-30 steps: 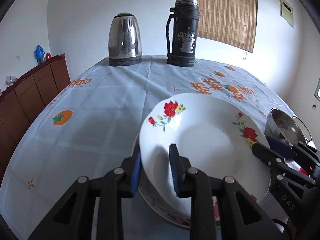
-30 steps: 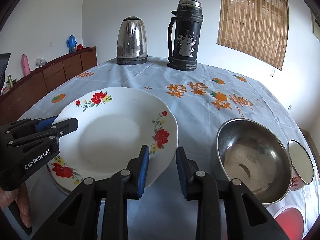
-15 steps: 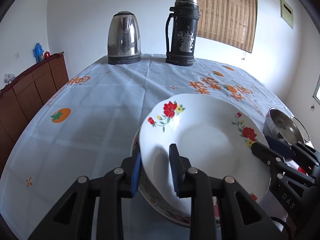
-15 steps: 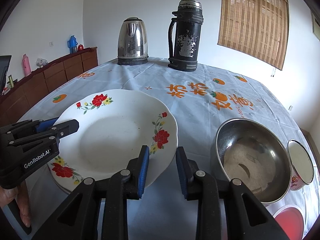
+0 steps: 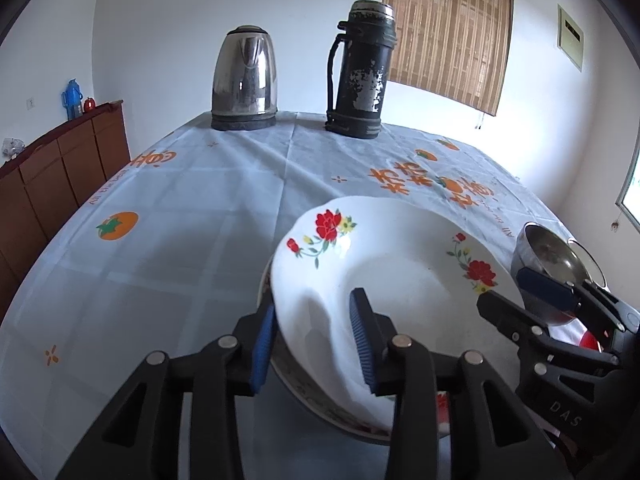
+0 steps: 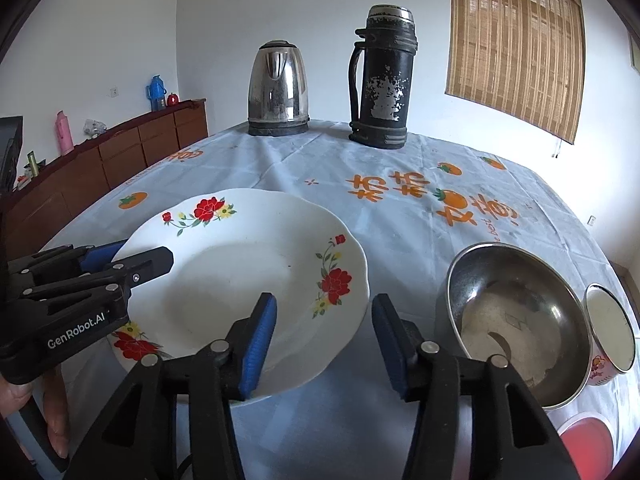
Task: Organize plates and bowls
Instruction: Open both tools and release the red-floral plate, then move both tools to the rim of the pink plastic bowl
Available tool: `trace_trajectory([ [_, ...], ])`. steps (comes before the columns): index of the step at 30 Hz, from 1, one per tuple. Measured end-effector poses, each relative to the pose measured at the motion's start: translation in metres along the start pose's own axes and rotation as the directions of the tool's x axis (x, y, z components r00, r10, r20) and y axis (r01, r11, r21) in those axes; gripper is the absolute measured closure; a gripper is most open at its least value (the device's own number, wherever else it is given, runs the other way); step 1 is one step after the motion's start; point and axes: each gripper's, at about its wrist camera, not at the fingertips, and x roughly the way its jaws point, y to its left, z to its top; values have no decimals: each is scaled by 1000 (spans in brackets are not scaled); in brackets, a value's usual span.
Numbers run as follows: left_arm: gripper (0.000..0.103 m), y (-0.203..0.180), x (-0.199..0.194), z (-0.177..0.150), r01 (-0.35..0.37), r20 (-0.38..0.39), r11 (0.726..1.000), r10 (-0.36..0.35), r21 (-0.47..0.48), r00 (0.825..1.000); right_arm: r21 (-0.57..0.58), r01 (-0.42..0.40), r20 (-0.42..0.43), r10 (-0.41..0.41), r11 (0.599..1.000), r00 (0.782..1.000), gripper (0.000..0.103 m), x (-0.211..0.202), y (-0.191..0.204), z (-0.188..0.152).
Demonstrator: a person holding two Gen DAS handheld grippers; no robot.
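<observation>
Two grippers were at one flowered plate (image 6: 240, 268), which sat on top of a second patterned dish (image 5: 320, 396) whose rim showed beneath it (a plate or a shallow bowl, I could not tell which). That stacking looked like the part of the job already done.

Left gripper (image 5: 316, 340): jaws were opening, the plate's near-left rim between the blue pads; the inner pad stood clear of the white surface, and I could not tell whether the outer one touched the rim. Judged as a release, not a grip.

Right gripper (image 6: 324, 340): jaws were opening and stood wide, the left pad over the plate's near edge, the right pad off beyond the rim above the tablecloth (image 6: 400, 216). Nothing was pinched between them.

Left to sort, as far as the views showed: a steel bowl (image 6: 516, 328) stood alone on the cloth just to the right of the plates, and a small enamel cup (image 6: 612, 336) touched or nearly touched its far side. A red round thing (image 6: 584, 444) showed at the lower right corner, too cut off to name.

The kettle (image 6: 279, 88) and the dark flask (image 6: 382, 80) stood well apart at the table's far end, probably no part of the task.

Estimate: plates gathered, bowl not yet dealt with; roughly midway
</observation>
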Motion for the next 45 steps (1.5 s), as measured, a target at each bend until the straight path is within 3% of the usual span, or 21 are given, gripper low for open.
trace_trajectory([
  [2,65,1,-1,0,7,3,1000,-7,-6,1000,1,6,11,-6,1000,1000,44,-2,0,0],
  [6,42,-3,-6,-2,72,14,997,-71,-4,997,-1,10,-5,-10,1000,1000,44,1,0,0],
  [10,29,-10,-5,-1,84,4,995,-84,50,996,7,11,-14,-11,1000,1000,44,2,-2,0],
  [14,26,-26,-3,-5,19,-23,985,-15,172,1000,18,14,-35,-14,1000,999,44,6,-3,0],
  [17,15,-45,0,-10,-119,-26,936,135,333,990,12,34,-47,-33,999,998,44,9,-3,0],
  [19,4,-47,-4,-8,-179,17,912,186,368,982,9,22,-42,-22,1000,999,41,8,-3,0],
  [22,3,-44,-9,-7,-220,51,895,217,387,975,5,24,-38,-24,1000,999,41,8,-3,0],
  [25,3,-39,-13,-7,-221,51,901,218,374,975,4,24,-31,-24,1000,999,41,6,-3,0],
  [28,3,-29,-15,-5,-166,10,939,171,302,985,-1,21,-10,-21,1000,1000,41,3,-2,0],
  [31,3,-15,-19,-2,-81,-33,983,88,164,996,3,11,45,-11,1000,999,41,-7,-2,2],
  [33,3,-8,-26,0,-45,-29,996,47,78,998,18,-4,92,2,1000,996,41,-16,-5,4],
  [36,3,-12,-41,2,-4,6,999,4,44,1000,56,-28,110,22,998,994,41,-31,-12,1],
  [45,3,-82,-62,-4,137,28,983,-141,118,990,109,-50,152,33,993,988,41,-100,-43,-32],
])
